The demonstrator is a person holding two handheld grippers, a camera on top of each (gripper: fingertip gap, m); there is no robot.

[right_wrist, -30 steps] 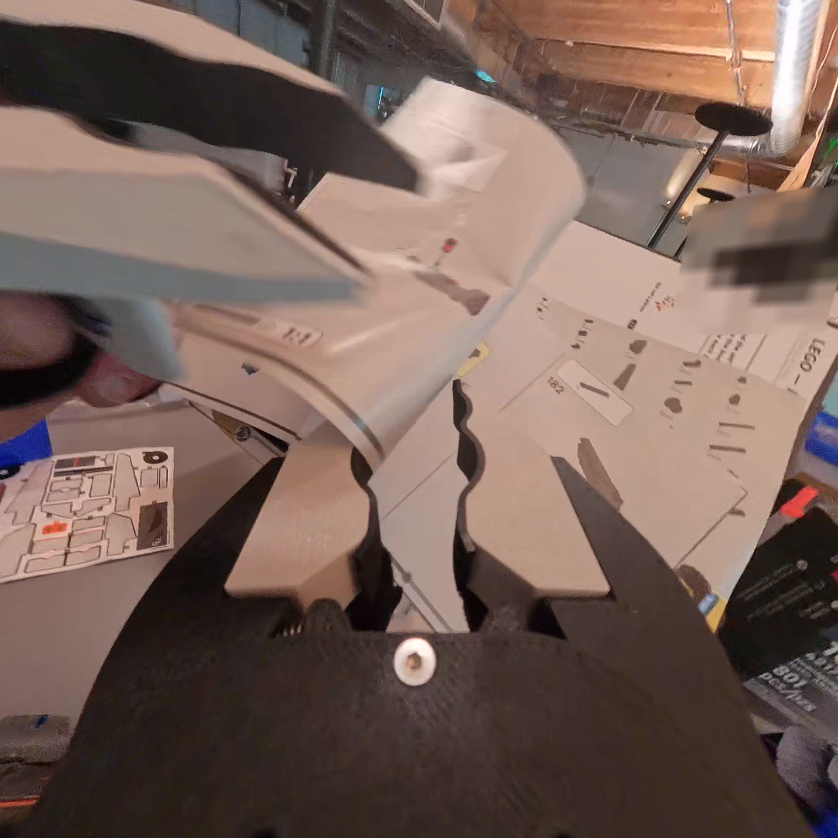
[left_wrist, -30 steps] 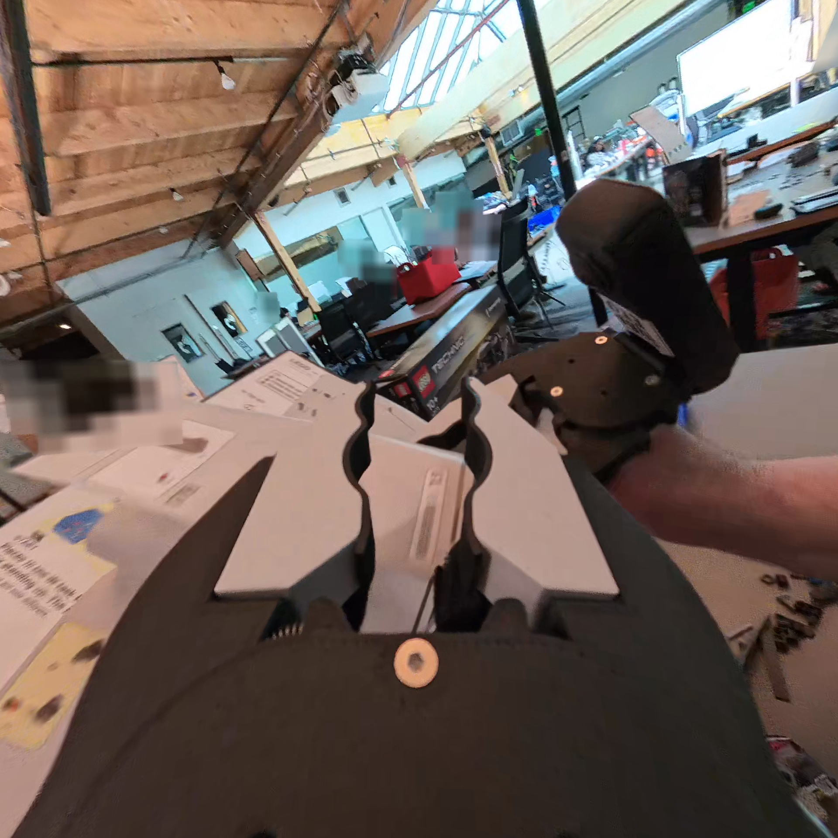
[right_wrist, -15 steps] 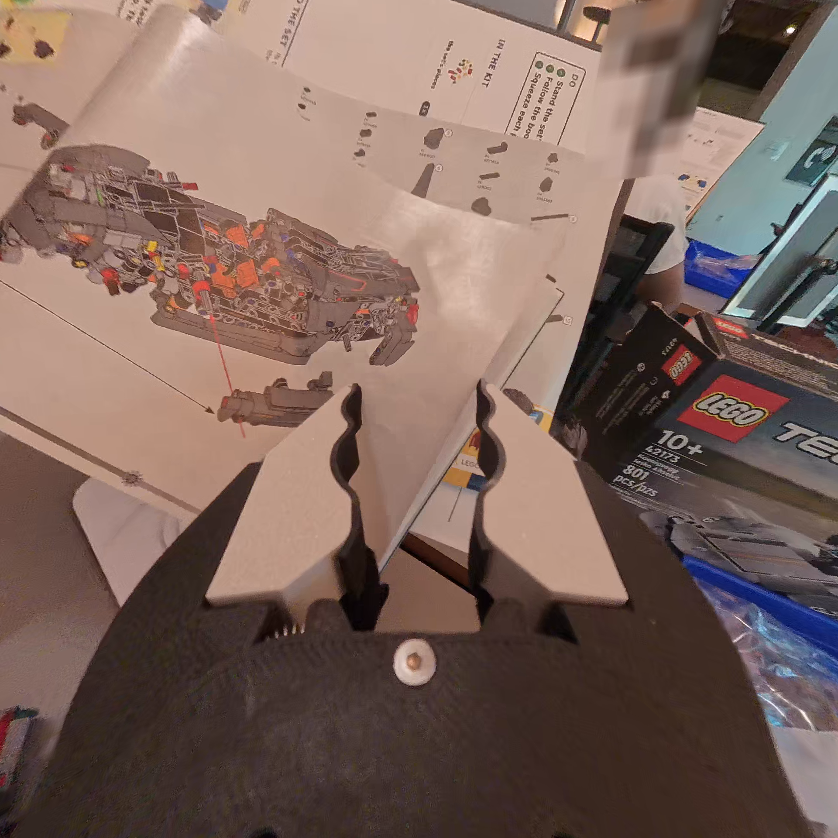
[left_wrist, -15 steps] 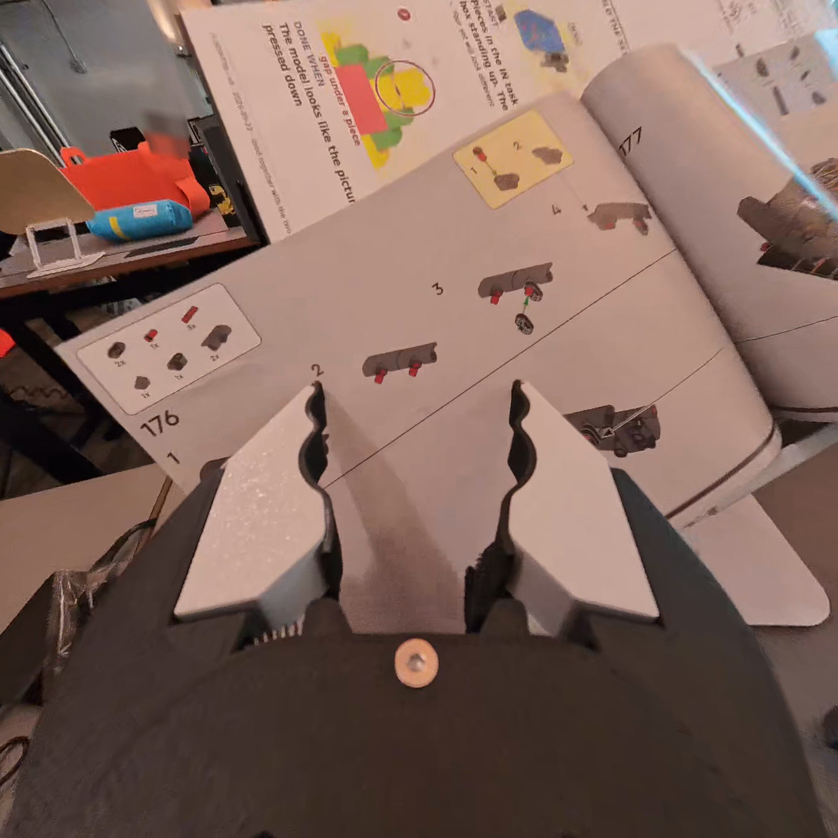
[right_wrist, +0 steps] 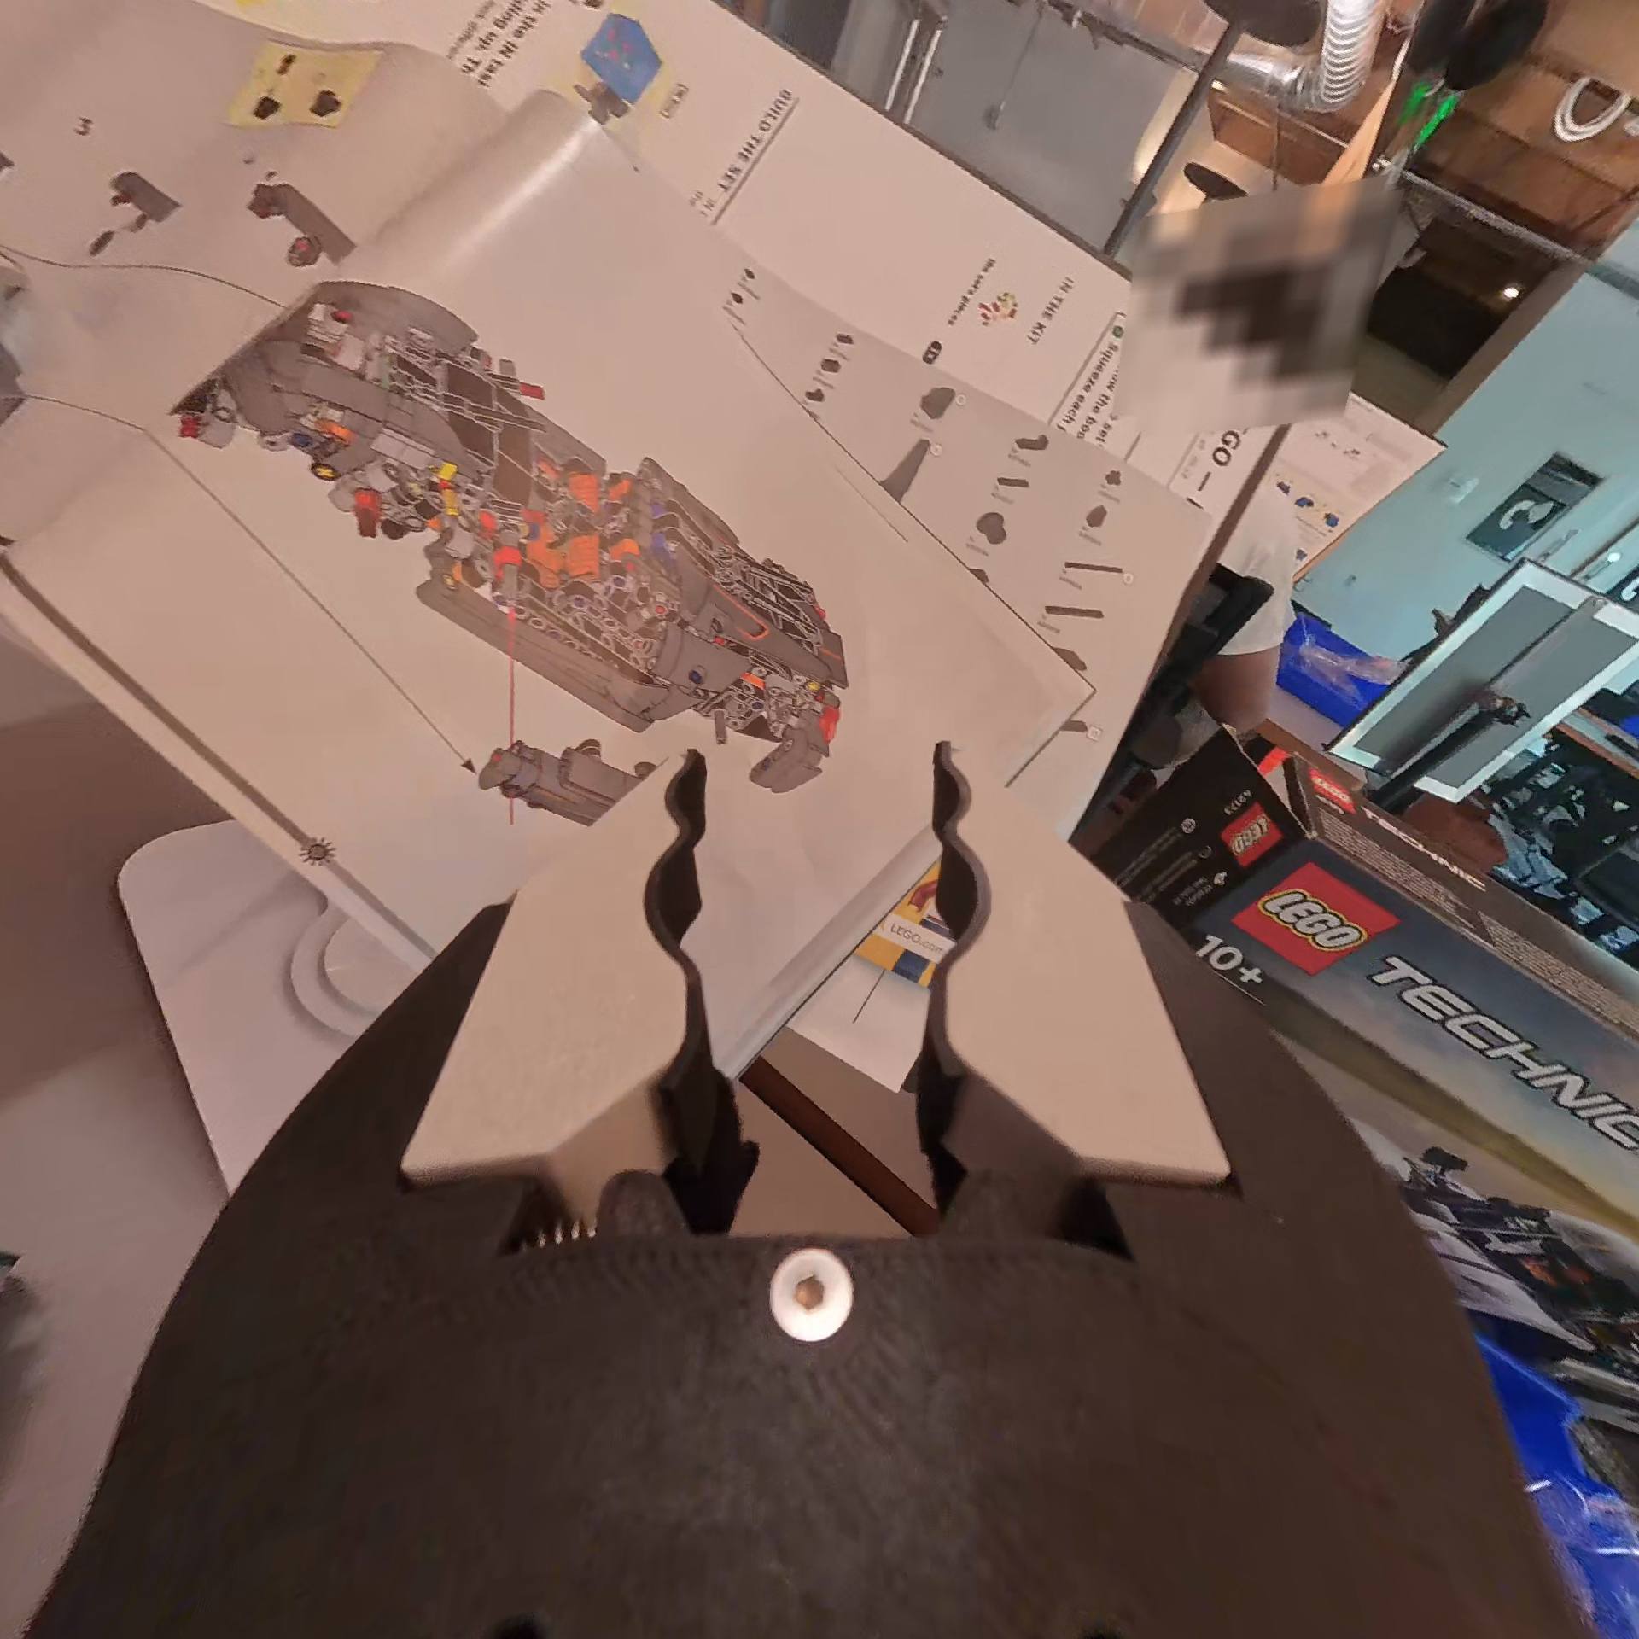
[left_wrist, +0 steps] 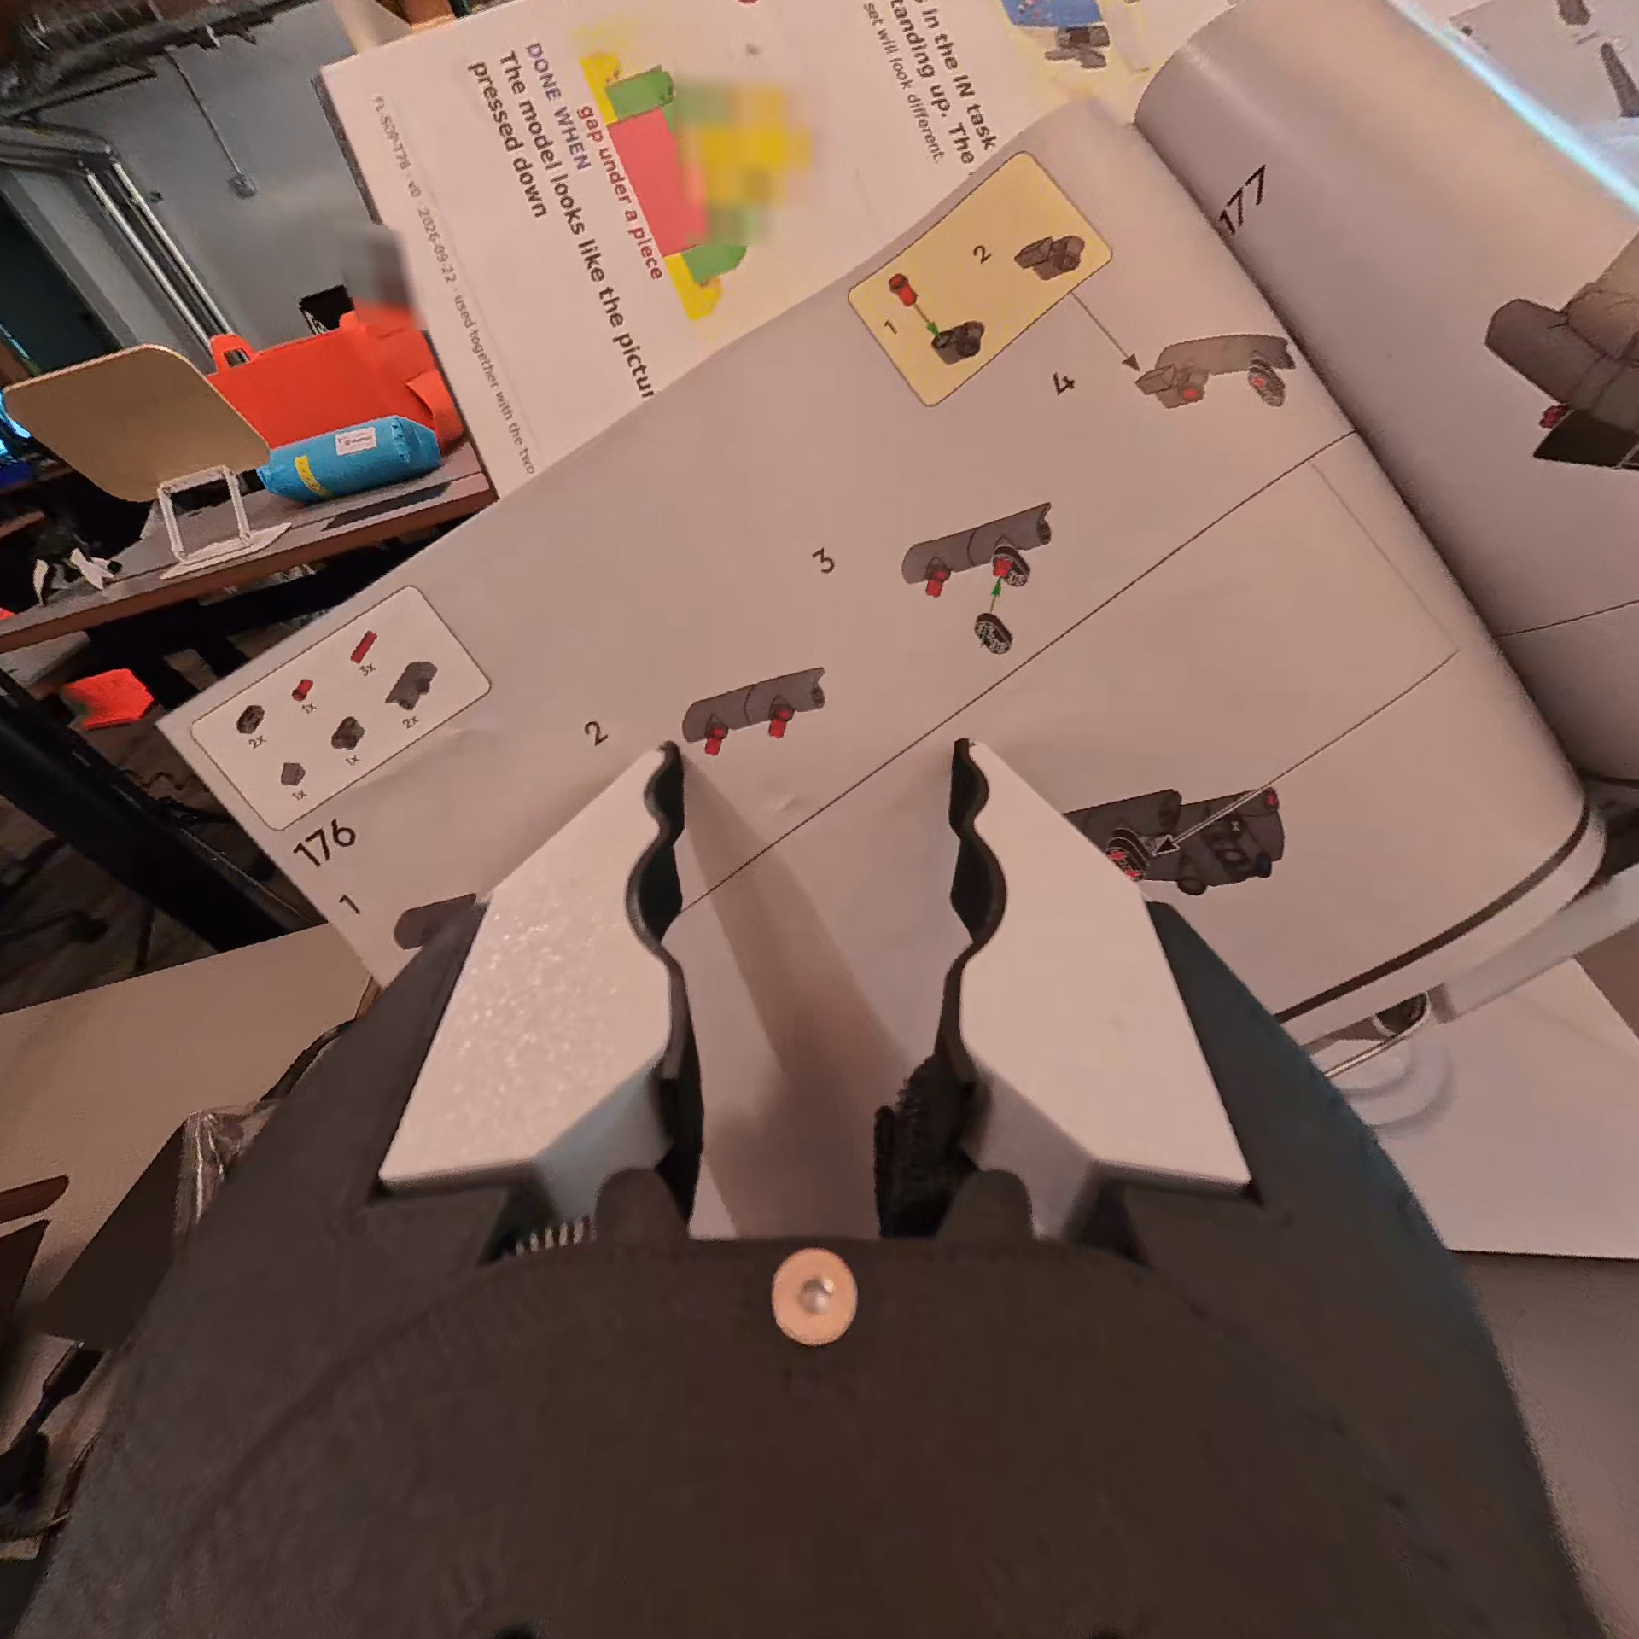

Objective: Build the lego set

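An open instruction booklet [left_wrist: 887, 497] rests tilted on a white stand [right_wrist: 222, 931]. In the left wrist view its left page with small step drawings fills the middle. In the right wrist view its right page [right_wrist: 532, 532] shows a large drawing of a grey and orange car model. My left gripper [left_wrist: 811, 754] is open and empty, close in front of the left page. My right gripper [right_wrist: 816, 754] is open and empty, just before the lower right corner of the right page, with the page edge showing between its jaws. No loose bricks are in view.
A printed white sheet [left_wrist: 709, 133] stands behind the booklet. A dark set box [right_wrist: 1330, 931] lies at the right, with blue bags [right_wrist: 1579, 1463] below it. An orange bag [left_wrist: 328, 381] and a blue pouch [left_wrist: 355, 452] sit on a far table at left.
Both grippers swung down from holding the booklet's pages to face the open spread. Both let go and opened wider. The page now lies flat on the stand.
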